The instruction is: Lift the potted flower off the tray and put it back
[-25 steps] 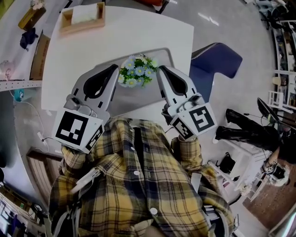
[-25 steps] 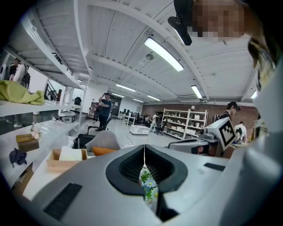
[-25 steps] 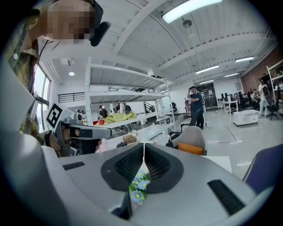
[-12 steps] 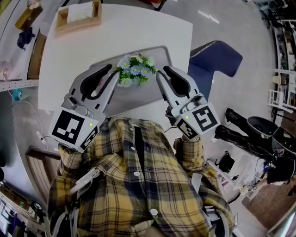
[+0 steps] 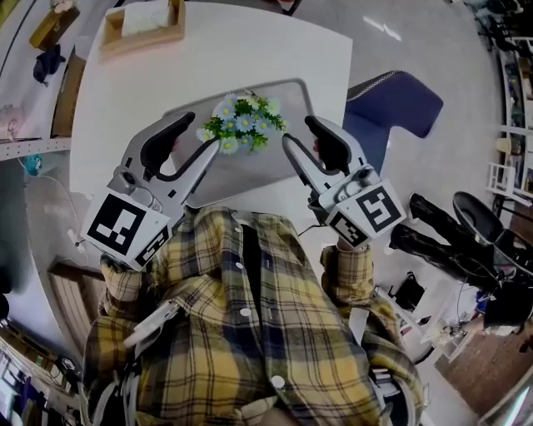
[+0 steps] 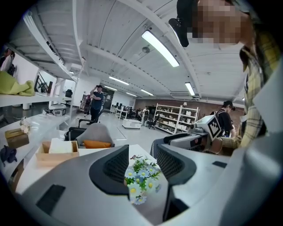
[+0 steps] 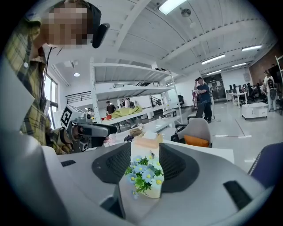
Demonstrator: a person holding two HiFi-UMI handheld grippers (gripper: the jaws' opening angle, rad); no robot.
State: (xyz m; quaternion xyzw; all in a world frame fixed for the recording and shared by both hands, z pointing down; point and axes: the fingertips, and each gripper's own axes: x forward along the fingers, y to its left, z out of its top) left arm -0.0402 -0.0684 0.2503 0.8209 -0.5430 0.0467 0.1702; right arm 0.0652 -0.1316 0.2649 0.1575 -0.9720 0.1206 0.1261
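Note:
The potted flower, white and blue daisies with green leaves, stands on the grey tray on the white table. My left gripper is just left of it and my right gripper just right of it, both aimed at the plant. Both pairs of jaws have just been opening and stand apart, with nothing pressed between them. In the left gripper view the flower shows through the gap of the left gripper. In the right gripper view the flower in its pale pot sits beyond the right gripper.
A wooden box holding white tissue stands at the table's far left corner. A blue chair stands off the table's right side. Shelves and clutter line the floor at the left. People stand far off in the hall.
Both grippers' jaws have spread wider. Both grippers have sunk a little beside the flower, which now stands on the tray.

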